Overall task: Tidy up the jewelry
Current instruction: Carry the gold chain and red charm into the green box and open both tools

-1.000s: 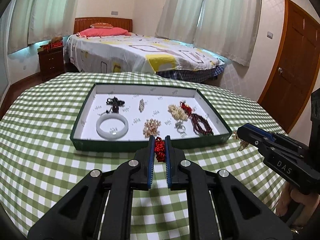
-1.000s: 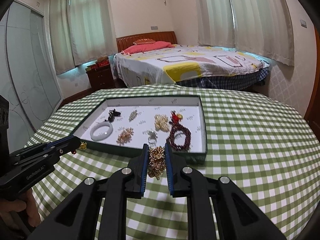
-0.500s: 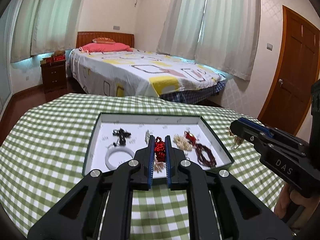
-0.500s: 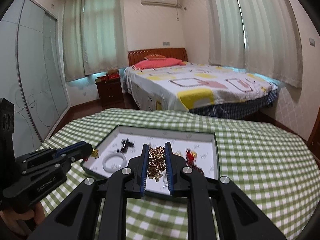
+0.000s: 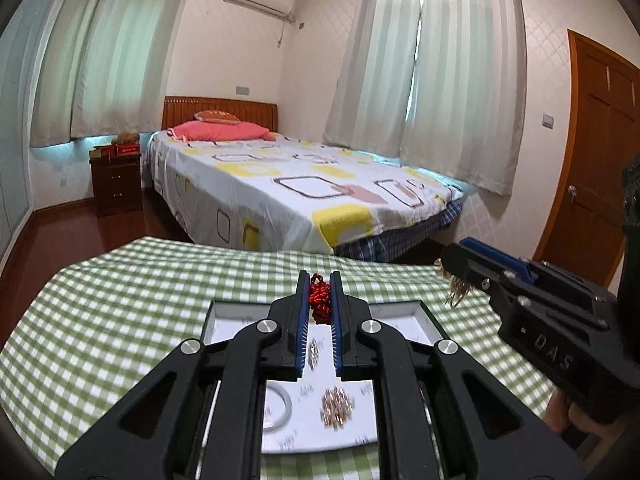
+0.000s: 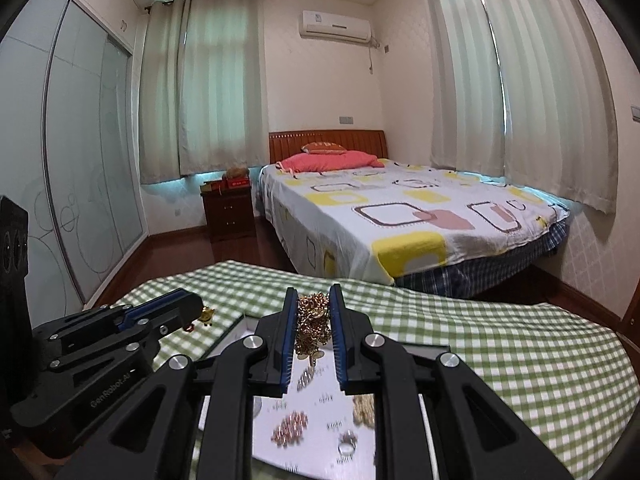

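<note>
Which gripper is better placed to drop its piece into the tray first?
Either, nearly: the left gripper with the red knot and the right gripper with the gold chain both hang over the tray.

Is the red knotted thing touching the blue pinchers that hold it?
Touching. The left wrist view shows the red knotted cord ornament squeezed between both blue pads of the left hand-held gripper, with no gap on either side.

Green-white checked tablecloth [image 5: 120, 312], red knot ornament [image 5: 320, 300], gold chain [image 6: 313, 320], white-lined tray [image 5: 236, 322]
</note>
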### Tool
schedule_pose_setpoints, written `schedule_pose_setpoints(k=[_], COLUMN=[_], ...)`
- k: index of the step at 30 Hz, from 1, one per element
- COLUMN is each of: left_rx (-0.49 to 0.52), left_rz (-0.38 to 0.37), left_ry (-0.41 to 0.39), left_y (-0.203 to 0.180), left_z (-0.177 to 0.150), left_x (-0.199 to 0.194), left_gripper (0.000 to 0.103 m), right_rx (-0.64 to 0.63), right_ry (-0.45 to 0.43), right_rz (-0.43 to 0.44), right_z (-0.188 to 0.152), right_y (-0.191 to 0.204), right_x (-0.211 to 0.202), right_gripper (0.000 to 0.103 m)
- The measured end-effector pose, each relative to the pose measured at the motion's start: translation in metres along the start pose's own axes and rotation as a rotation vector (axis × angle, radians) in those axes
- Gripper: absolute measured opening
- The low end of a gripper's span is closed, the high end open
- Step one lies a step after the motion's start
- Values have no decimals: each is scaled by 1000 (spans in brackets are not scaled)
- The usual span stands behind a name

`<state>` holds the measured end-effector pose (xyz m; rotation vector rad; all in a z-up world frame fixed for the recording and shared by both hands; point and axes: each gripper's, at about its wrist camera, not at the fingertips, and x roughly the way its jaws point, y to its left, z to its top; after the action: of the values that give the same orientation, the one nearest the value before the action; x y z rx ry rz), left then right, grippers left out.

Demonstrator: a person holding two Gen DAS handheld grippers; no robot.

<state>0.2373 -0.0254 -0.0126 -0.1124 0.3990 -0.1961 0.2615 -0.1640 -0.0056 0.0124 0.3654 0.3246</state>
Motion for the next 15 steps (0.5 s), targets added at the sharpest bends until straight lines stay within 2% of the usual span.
schedule_pose_setpoints(k=[4,10,15], left_rx=[-20,-34,-42], left_rz=[18,48,62], left_ry=[53,190,275], left_y=[5,16,26], left_z=[-8,-44,-66], left_x=[32,84,111], left_gripper=[10,10,10], right_rx=[6,13,26], right_ry=[27,138,234], right_rz=[-1,0,-7], right_z=[-8,-42,-69], right_y=[1,-4,-10], right_x=[26,69,98], right_gripper=[17,17,17])
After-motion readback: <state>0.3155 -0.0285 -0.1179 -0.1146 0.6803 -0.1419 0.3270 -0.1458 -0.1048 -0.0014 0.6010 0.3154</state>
